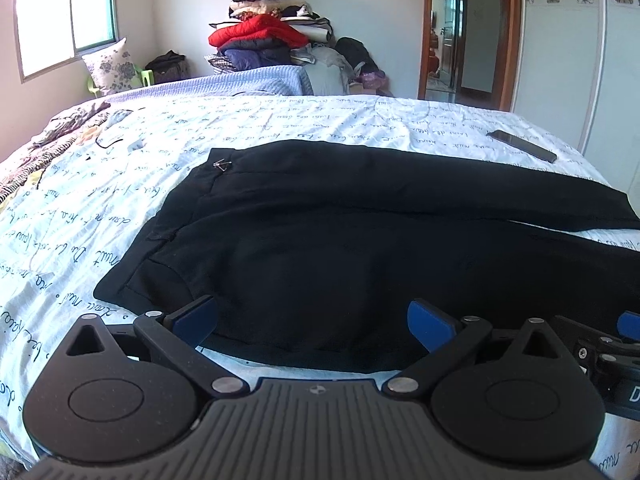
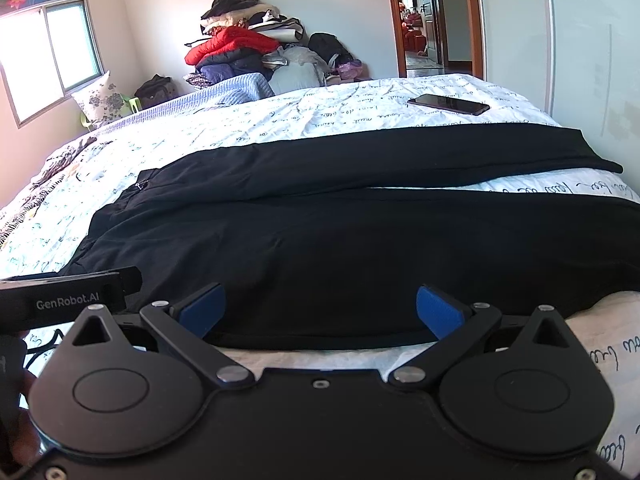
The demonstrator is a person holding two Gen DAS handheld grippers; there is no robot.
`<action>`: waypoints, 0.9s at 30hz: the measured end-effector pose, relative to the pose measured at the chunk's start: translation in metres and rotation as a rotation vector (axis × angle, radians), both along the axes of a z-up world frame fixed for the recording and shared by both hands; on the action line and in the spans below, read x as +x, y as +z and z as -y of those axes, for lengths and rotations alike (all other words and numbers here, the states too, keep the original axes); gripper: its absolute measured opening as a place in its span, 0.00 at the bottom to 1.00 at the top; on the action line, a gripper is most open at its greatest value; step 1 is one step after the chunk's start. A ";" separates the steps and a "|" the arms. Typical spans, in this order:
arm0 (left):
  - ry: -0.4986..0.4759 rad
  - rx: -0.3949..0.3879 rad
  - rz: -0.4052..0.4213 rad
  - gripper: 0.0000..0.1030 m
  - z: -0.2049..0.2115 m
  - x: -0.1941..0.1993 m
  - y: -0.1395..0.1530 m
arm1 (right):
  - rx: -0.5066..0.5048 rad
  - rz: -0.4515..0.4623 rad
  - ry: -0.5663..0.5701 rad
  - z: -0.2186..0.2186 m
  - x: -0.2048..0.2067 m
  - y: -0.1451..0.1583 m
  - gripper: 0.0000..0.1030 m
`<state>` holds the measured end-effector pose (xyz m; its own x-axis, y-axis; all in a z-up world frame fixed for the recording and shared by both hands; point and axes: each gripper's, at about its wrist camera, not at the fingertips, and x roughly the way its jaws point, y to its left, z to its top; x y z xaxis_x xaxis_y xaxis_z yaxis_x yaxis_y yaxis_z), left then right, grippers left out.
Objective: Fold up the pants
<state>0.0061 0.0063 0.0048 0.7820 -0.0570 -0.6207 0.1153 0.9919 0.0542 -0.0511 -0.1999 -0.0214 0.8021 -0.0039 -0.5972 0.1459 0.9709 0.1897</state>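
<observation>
Both claws sit low at the bottom of their frames, the left claw (image 1: 312,326) and the right claw (image 2: 322,312) each spread wide with nothing between the blue pads, apparently lined up along the near hem to take hold for a fold. The black pants (image 1: 360,240) lie flat across the middle of the bed (image 1: 280,120), waistband at left, legs parted toward the right.

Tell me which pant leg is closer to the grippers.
The near leg, lying right before both open grippers; the far leg stretches behind it, toward the phone.
</observation>
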 end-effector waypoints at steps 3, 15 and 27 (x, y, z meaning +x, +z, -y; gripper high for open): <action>-0.005 -0.016 -0.016 1.00 0.000 -0.001 -0.001 | 0.001 0.000 0.000 0.000 0.000 0.000 1.00; 0.006 -0.009 -0.042 1.00 -0.001 0.000 -0.004 | 0.007 -0.004 -0.002 -0.002 0.000 -0.003 1.00; 0.015 -0.005 -0.056 1.00 -0.003 0.001 -0.006 | 0.008 -0.006 0.002 -0.002 0.001 -0.004 1.00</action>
